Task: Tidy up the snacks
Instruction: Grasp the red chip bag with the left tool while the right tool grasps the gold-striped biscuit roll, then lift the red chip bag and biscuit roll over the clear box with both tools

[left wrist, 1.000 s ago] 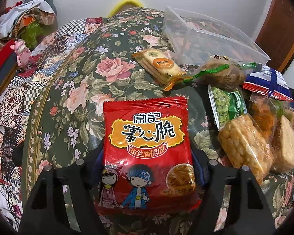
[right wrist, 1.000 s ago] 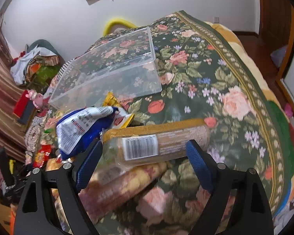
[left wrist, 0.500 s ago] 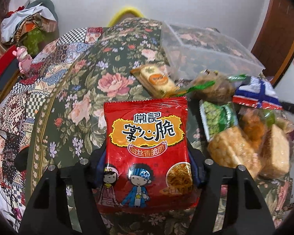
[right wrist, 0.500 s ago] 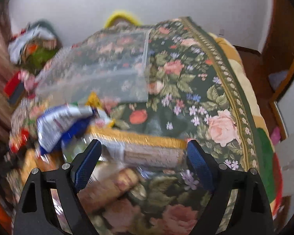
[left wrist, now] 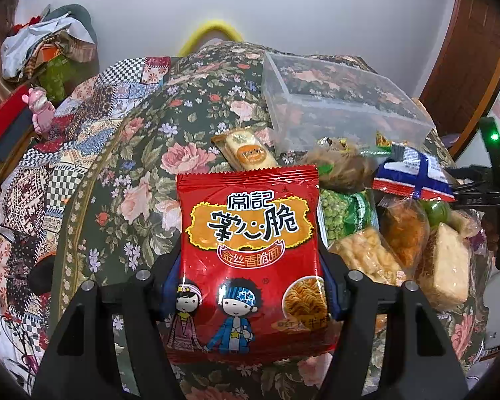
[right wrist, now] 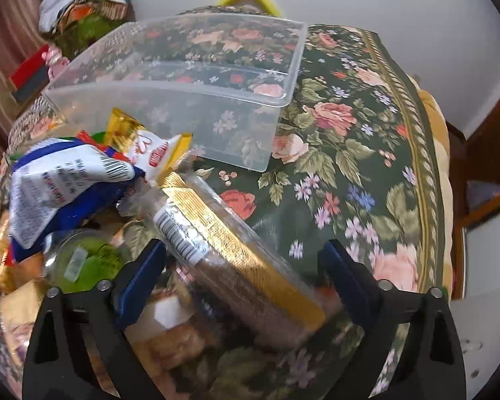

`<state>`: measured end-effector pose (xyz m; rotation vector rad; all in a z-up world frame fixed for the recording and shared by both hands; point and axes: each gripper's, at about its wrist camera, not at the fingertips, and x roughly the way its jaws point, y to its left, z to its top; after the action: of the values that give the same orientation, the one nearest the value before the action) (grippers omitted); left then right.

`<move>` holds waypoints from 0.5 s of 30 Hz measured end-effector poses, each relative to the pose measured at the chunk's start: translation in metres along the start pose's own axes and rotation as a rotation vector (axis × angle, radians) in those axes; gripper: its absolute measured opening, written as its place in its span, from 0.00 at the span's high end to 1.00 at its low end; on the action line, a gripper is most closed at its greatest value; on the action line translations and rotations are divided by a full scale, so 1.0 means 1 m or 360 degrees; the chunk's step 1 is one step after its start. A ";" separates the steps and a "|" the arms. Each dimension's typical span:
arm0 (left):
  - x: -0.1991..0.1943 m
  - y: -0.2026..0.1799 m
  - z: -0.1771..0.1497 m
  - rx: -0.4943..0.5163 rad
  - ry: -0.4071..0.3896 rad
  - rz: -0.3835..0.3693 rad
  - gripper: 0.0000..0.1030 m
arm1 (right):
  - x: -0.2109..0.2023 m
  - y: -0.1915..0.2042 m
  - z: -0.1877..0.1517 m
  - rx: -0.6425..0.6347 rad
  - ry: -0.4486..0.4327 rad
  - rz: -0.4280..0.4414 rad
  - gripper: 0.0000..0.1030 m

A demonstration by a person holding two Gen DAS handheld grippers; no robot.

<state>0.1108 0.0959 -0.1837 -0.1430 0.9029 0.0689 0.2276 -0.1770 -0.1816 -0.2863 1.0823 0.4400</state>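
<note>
On the dark green floral-cloth tabletop [left wrist: 123,173], by a white wall, left tongs [left wrist: 250,286] clamp a red noodle-snack packet [left wrist: 250,250], now lifted; right tongs [right wrist: 243,270], apart, have rolled over the gold-edged clear biscuit pack [right wrist: 236,250].

the noodle snack packet [left wrist: 250,253] sits between the left tongs [left wrist: 250,286], in front of a wrapped biscuit [left wrist: 246,150] on the bed [left wrist: 123,173]. behind the biscuit and to its right stands the plastic bin [left wrist: 343,113]. right of the packet lies a heap of snacks, with a pea packet [left wrist: 345,211] just beside it. in the right wrist view a long cracker pack [right wrist: 236,253] lies aslant between the right tongs [right wrist: 243,273], before the bin.
</note>
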 end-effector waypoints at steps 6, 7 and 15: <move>-0.007 -0.007 0.008 0.0011 -0.0031 -0.0013 0.36 | -0.001 -0.012 -0.007 0.0060 -0.0013 0.0070 0.43; -0.008 -0.009 0.010 0.0018 -0.0035 -0.0013 0.36 | -0.003 -0.015 -0.010 0.0076 -0.0018 0.0074 0.48; -0.017 -0.025 0.029 0.0045 -0.0107 -0.0051 0.36 | -0.016 -0.029 -0.027 0.0213 -0.0064 0.0053 0.64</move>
<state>0.1259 0.0758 -0.1507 -0.1279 0.8341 0.0306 0.2138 -0.2180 -0.1791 -0.1405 1.0730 0.3994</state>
